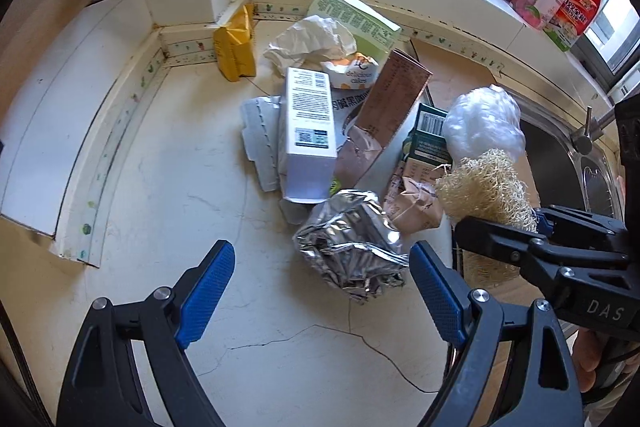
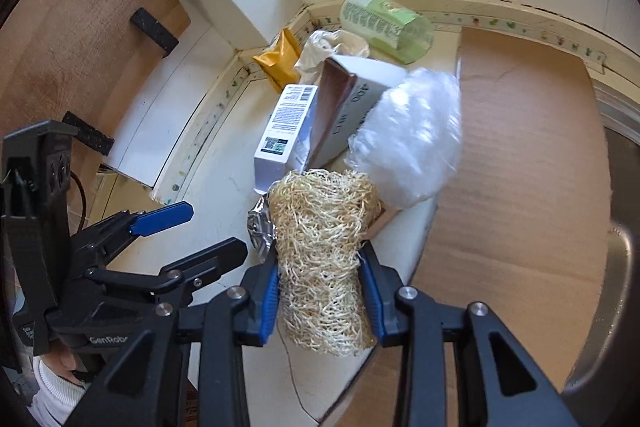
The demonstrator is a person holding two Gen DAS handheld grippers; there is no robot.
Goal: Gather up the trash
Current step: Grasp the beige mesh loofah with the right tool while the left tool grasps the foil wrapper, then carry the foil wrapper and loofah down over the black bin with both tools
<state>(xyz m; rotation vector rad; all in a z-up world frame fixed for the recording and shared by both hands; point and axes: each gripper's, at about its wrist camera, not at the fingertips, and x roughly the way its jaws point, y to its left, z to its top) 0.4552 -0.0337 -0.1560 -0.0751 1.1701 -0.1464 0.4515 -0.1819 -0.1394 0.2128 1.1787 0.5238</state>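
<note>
Your right gripper [image 2: 319, 301] pinches the loofah [image 2: 320, 251] at the pile's edge by the foil [image 1: 352, 251], so lift straight up; keep your left gripper [image 1: 322, 291] spread above the foil.

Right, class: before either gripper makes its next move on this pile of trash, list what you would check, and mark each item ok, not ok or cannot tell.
1. Right gripper pinches the loofah scrubber between both pads: ok.
2. Left gripper open, nothing between its fingers: ok.
3. Crumpled foil lies just ahead of the left gripper, unobstructed: ok.
4. Clear plastic bag clings to the loofah: cannot tell.
5. A bin in view for the drop: not ok.
</note>
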